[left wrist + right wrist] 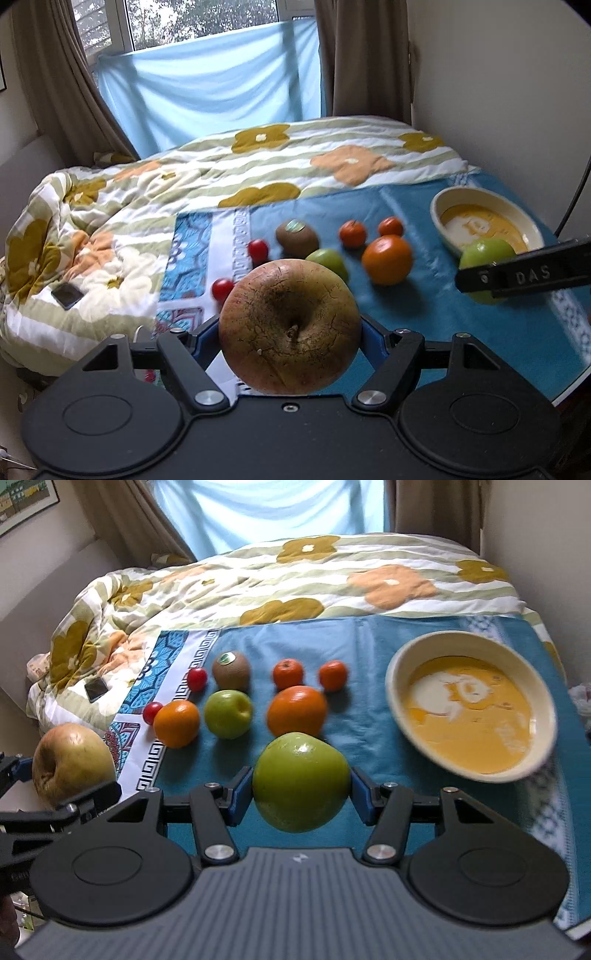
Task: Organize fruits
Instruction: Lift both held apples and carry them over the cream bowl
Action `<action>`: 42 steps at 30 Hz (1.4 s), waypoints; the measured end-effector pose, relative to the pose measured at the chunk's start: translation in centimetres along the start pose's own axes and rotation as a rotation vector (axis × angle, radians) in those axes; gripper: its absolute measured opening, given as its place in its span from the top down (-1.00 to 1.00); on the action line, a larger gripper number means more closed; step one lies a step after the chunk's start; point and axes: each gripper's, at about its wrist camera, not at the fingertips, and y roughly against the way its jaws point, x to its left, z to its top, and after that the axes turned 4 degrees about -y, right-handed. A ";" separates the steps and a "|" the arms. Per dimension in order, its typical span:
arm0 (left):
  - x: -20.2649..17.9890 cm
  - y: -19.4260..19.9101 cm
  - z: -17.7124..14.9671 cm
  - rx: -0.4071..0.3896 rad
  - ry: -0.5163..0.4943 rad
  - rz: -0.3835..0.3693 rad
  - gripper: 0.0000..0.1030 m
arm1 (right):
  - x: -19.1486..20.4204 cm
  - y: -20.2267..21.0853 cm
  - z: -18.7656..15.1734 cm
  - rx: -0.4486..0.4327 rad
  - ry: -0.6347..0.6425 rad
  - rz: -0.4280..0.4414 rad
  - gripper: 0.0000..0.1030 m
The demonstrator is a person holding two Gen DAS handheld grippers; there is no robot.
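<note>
Your left gripper (290, 334) pinches the russet apple (290, 326) far left of the cloth, your right gripper (301, 792) pinches a green apple (301, 781), bowl (397, 698) ahead-right, nearer your right

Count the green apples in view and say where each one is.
2. One round green apple is clamped in the right hand-held gripper; the other green apple lies on the blue cloth, beside the big orange. None seems hidden.
</note>
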 end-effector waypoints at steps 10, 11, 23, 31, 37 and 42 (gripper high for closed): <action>-7.0 0.4 3.8 -0.024 0.022 -0.017 -0.53 | -8.9 4.4 1.4 -0.035 0.006 -0.041 -0.37; -7.8 0.2 4.2 -0.026 0.022 -0.021 -0.53 | -9.8 4.7 1.7 -0.037 0.005 -0.045 -0.37; -15.8 -5.7 8.5 -0.001 0.015 -0.072 -0.53 | -19.0 3.1 5.7 -0.079 0.064 -0.106 -0.37; -19.9 -11.1 11.4 0.020 -0.020 -0.087 -0.53 | -22.5 -0.2 7.8 -0.072 0.085 -0.110 -0.37; -22.0 -16.0 12.7 0.056 -0.066 -0.095 -0.53 | -24.3 -3.0 8.9 -0.057 0.077 -0.092 -0.37; -23.1 -19.4 13.3 0.079 -0.109 -0.096 -0.53 | -25.2 -4.9 9.7 -0.045 0.057 -0.079 -0.37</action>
